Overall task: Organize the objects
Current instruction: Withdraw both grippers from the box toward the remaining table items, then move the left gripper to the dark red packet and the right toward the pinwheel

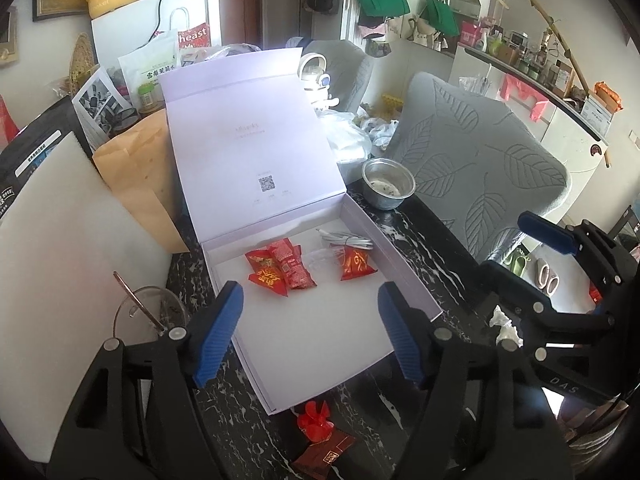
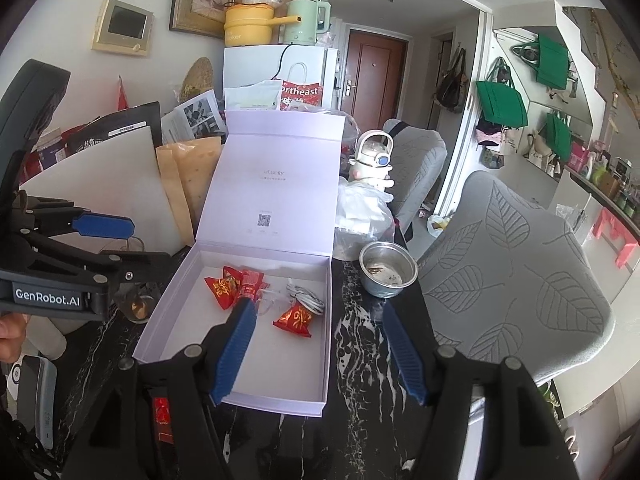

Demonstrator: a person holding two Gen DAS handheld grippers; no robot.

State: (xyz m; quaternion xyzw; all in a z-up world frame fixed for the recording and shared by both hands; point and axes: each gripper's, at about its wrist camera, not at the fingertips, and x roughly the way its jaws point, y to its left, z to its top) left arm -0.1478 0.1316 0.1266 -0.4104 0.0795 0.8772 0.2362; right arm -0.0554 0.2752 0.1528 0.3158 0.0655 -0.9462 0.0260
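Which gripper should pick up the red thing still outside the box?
Probably left. The red flower piece lies just below the left gripper, in front of the box. Its jaws are open and empty.

One open box [image 1: 404, 280] — four red packets [image 1: 280, 266]; one cable [image 1: 346, 240]; one steel bowl [image 1: 388, 184]

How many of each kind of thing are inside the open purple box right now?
Red snack packets: 4 (three heaped together, one apart)
White cable: 1
Clear plastic piece: 1
Total: 6
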